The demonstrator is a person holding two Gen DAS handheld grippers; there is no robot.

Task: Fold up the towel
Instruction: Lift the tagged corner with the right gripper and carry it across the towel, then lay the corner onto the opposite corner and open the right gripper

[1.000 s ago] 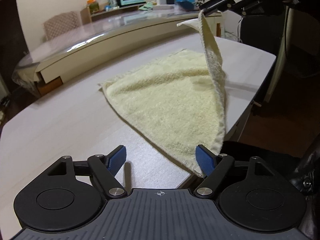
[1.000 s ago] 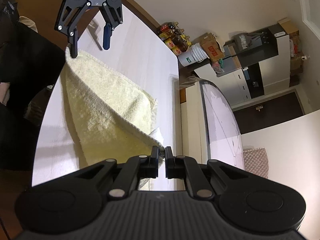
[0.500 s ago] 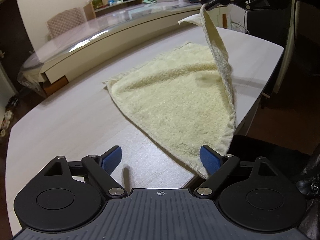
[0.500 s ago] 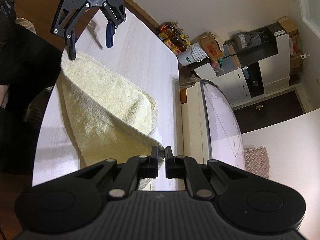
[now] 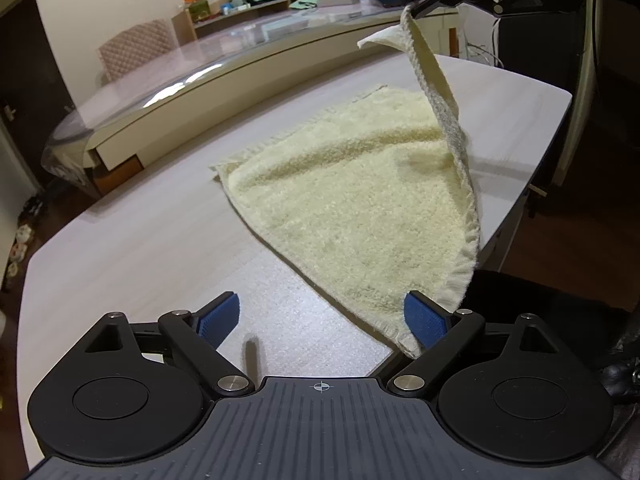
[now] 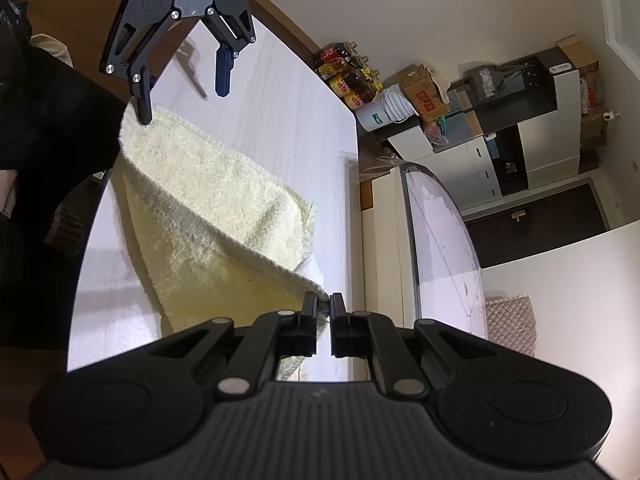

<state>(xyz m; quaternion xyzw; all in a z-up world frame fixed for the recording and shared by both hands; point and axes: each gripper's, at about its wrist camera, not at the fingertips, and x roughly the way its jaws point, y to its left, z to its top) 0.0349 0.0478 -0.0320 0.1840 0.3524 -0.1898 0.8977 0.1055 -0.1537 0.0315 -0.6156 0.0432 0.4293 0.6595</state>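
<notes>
Towel point(image 5: 352, 200): pale yellow terry, mostly flat on the white table point(image 5: 132, 248), close to the table's near edge; one corner raised high, the other near corner lying at the table edge.
Right tongs point(image 6: 324, 308): pressed together, pinching the raised corner; the hem runs taut from there down to the low corner.
Left tongs point(image 5: 320, 316): spread wide and opening further; nothing pressed between the pads.
Low corner vs left tongs: the corner point(image 5: 404, 340) lies just inside the right-hand blue pad point(image 5: 424, 320), touching or nearly so; cannot tell which. The other pad stands well apart, over bare table.
Long axis: the free hem runs from the left tongs up and away to the right tongs, along the table's near edge.
Nearer hand: the left, for the low corner.
Judgement: coming move likely a shift of the left tongs toward that corner to centre it, then a pinch.
Risk: corner slips off the table edge.
</notes>
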